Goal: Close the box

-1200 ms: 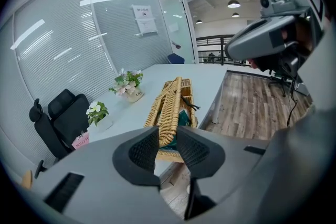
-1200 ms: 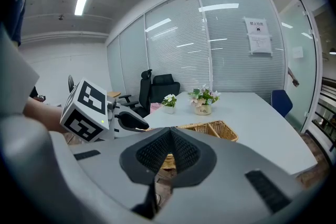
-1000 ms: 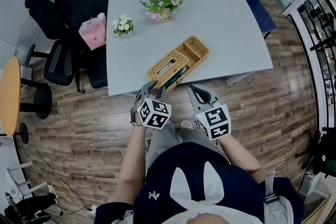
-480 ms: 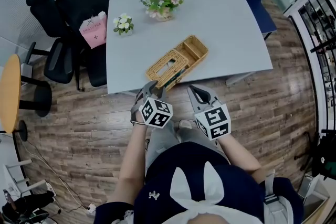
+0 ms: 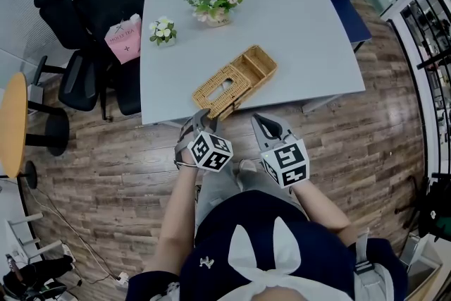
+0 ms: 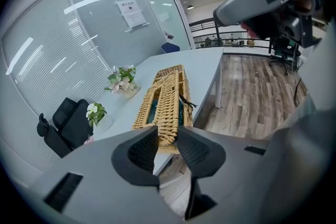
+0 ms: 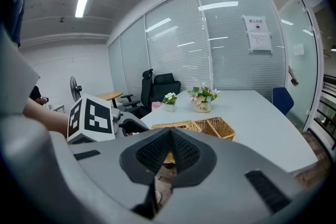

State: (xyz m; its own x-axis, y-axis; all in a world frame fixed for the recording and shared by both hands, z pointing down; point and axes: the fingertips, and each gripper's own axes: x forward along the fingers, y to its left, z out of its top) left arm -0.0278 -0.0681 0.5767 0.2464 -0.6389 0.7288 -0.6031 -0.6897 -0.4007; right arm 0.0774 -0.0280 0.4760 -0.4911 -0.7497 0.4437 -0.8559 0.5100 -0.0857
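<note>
Just off the near edge of the surface (image 5: pixel 296 17), the left gripper (image 5: pixel 203 116) is hanging with its jaws spread partway and nothing between the pads. The wicker box (image 5: pixel 235 81) is only showing through the gap, farther on. Beside it the right gripper (image 5: pixel 266 122) is being held with its jaws pressed together, also empty. Both are sitting over the wood floor (image 5: pixel 380 123), apart from the box. The box is lying slantwise near that front edge, just ahead of the left gripper, its slotted lid looking to be resting down. A small open compartment is showing at its far end. To my eye the closing is finishing up, though I am not making out whether the lid is fully seated. If not, the next move is calling for a reach forward and a gentle press on the lid, since the light wicker may be sliding easily.
</note>
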